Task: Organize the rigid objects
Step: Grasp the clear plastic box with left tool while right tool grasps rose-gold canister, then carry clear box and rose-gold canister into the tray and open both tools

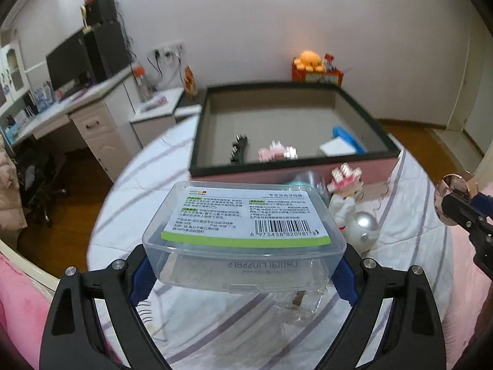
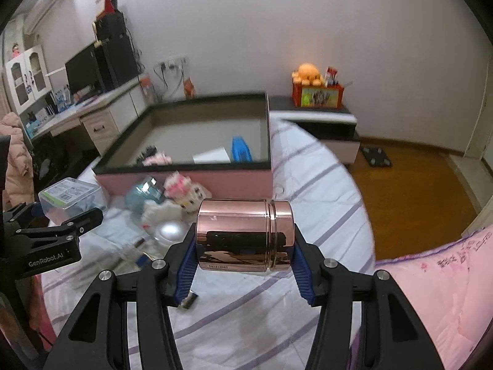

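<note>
My left gripper (image 1: 243, 273) is shut on a clear plastic floss-pick box (image 1: 243, 234) with a white and green label, held above the striped bedsheet. My right gripper (image 2: 245, 262) is shut on a rose-gold metal canister (image 2: 245, 237), held sideways above the bed; the canister also shows at the right edge of the left wrist view (image 1: 453, 199). The left gripper with the box shows at the left of the right wrist view (image 2: 69, 197). A large pink storage box with a black rim (image 1: 339, 169) (image 2: 215, 182) stands open ahead of both grippers.
Inside the storage box lie a blue item (image 2: 240, 151), a white card (image 2: 212, 155), a black comb-like item (image 1: 238, 149) and a pink toy (image 1: 277, 152). In front of it lie a pink block figure (image 2: 185, 191), a silver ball (image 2: 171, 231), a teal item (image 2: 143, 195). A desk (image 2: 101, 104) is at the left.
</note>
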